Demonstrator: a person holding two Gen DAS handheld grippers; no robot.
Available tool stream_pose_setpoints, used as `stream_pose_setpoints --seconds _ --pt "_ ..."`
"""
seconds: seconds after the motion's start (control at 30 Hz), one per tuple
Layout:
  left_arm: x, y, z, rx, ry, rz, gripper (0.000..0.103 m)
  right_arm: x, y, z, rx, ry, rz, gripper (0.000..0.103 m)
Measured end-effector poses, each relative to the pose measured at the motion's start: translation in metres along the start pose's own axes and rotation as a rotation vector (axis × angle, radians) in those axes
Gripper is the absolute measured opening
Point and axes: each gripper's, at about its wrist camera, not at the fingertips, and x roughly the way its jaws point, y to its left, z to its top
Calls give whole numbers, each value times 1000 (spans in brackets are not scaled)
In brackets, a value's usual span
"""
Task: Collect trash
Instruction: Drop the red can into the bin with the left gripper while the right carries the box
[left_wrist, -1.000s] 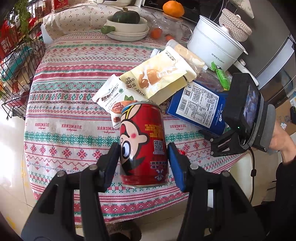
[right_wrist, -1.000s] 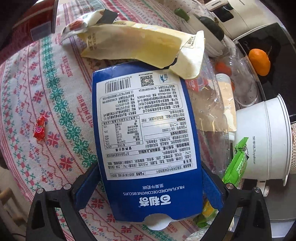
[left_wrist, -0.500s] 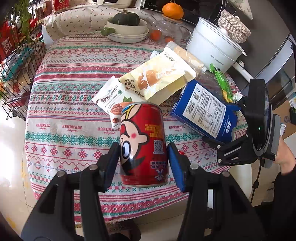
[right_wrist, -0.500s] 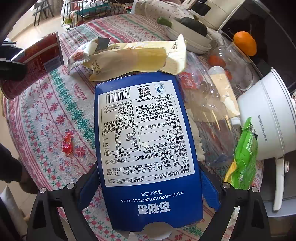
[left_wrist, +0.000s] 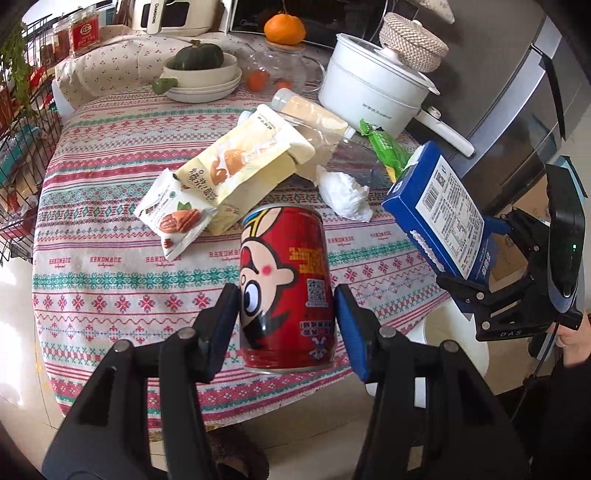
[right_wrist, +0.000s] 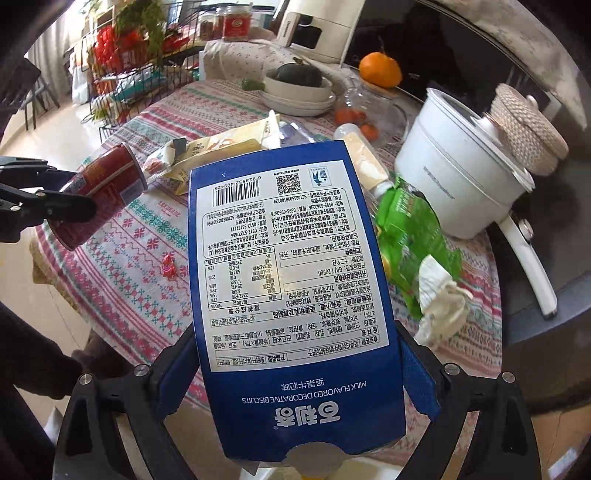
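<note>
Left wrist view: I have the red can (left_wrist: 286, 291) pinched between my left gripper (left_wrist: 286, 314) pads, centre frame, lifted over the patterned tablecloth (left_wrist: 110, 258).

At right of that frame my right gripper (right_wrist: 295, 369) clamps the blue biscuit box (right_wrist: 291, 288) by its sides, tilted up off the table; its jaws have just closed a little on it. Wrappers (left_wrist: 236, 166), a crumpled tissue (left_wrist: 343, 192) and a green packet (left_wrist: 386, 147) lie upper centre, by the white pot (left_wrist: 373, 92).
</note>
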Motion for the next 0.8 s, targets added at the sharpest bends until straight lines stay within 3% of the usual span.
stream_pose_setpoints --seconds 0.33,0.6,0.8 --pt "2 -72 -14 160 11 -63 55 -41 -37 -73 207 -3 -29 96" --pt "28 -149 -35 330 93 -119 55 -55 -72 -132 394 80 -16 96" --pt "50 -208 -56 439 170 -176 55 -64 -89 -174 443 122 -62 96"
